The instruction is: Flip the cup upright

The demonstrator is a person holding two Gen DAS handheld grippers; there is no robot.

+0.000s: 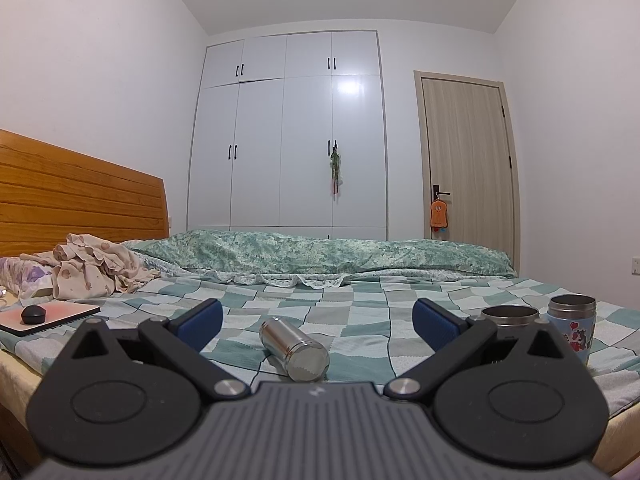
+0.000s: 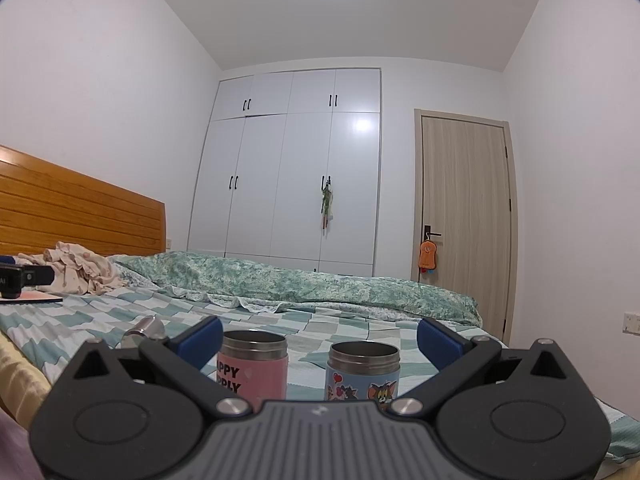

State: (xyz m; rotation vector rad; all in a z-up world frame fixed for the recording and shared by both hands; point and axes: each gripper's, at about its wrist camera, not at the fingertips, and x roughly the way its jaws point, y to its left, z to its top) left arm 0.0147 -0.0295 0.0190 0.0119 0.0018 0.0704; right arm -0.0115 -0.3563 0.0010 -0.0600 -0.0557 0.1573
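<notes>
The left claw (image 1: 318,320) stands wide open with nothing between its blue pads (image 1: 208,316), held low over the bed (image 1: 360,304); just ahead of it, roughly centred in the gap, the steel cup (image 1: 294,349) lies on its side on the checked sheet, its flat base turned toward the camera and its mouth pointing away to the left; in the right wrist view only a little of that cup (image 2: 146,330) shows, behind the left finger of the right claw (image 2: 320,342); that claw too is spread wide and holds nothing; within its span two cups stand upright and apart from each other, mouths up, the pink cup (image 2: 256,368) close by the left pad and the blue cup (image 2: 363,370) to its right, printed with cartoon figures; from the left wrist view the blue cup (image 1: 572,328) stands at the right, with the steel rim of the pink one partly hidden behind the right finger; farther left on the bed lies a flat pad (image 1: 48,316) with a dark round thing (image 1: 34,314) on it; beyond that a heap of clothes (image 1: 92,270); across the far side a rolled green quilt (image 1: 320,256); behind the bed a wooden headboard (image 1: 80,196), a white wardrobe (image 1: 288,132) and a closed door (image 1: 468,156).
</notes>
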